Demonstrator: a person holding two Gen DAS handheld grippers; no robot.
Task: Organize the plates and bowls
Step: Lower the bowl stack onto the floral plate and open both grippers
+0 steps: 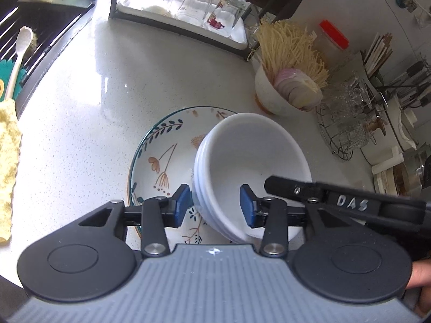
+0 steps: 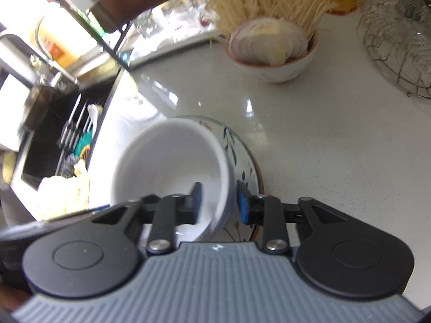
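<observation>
Left gripper [image 1: 215,204] nearest: blue pads straddle the near-left wall of the white bowl [image 1: 250,172], one pad outside, one inside. Visible gap at both pads, so jaws apart, not clamping. Right gripper [image 2: 218,202] does the same on the bowl's right wall in its own view: one pad in the bowl [image 2: 172,167], one outside over the plate [image 2: 242,167], jaws parted, no squeeze visible. Its finger also shows in the left view, reaching into the bowl from the right.

Count so far: 1 white bowl, ribbed outside, empty, sitting tilted on 1 floral plate [image 1: 159,158] with a blue rim. Plate lies flat on the white counter [image 1: 107,102].

Further back: 1 second bowl [image 1: 272,91] holding sliced onion and a bundle of dry noodles, standing apart from the plate. Right of it, 1 wire basket [image 1: 342,123] of clear glassware, count unreadable. Behind, 1 dark-framed rack [image 1: 183,24] with at least 3 upturned glasses. Far left: sink [image 1: 40,29] with 1 white spoon [image 1: 18,53]; 1 yellow cloth [image 1: 8,167] at the counter edge.
</observation>
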